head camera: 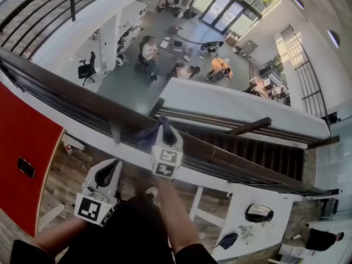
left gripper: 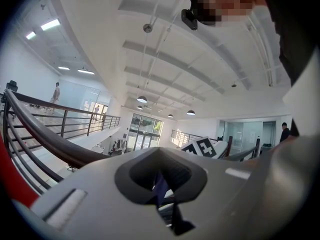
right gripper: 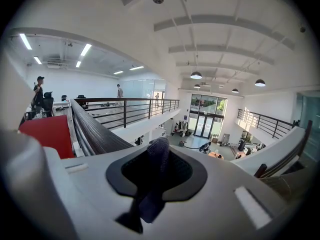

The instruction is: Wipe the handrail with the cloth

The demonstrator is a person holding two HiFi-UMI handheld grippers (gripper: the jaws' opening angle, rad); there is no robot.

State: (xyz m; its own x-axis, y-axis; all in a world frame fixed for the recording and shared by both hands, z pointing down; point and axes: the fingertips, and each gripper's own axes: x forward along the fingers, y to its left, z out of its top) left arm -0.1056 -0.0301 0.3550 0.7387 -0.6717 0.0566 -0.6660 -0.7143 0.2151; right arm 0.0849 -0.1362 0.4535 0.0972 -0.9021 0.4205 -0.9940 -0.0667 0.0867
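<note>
Over the open atrium, one cloth (head camera: pixel 147 137) is clamped on the single handrail (head camera: pixel 71 95) by the right gripper (head camera: pixel 164 125); the left gripper (head camera: pixel 112 167) is closed, clear below.

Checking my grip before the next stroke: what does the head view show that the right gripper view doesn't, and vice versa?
Head view only: the left gripper, held off the dark handrail. Right gripper view only: a close look at the cloth pinched in the right gripper, plus the ceiling lamps. Both: the handrail and the cloth.
</note>
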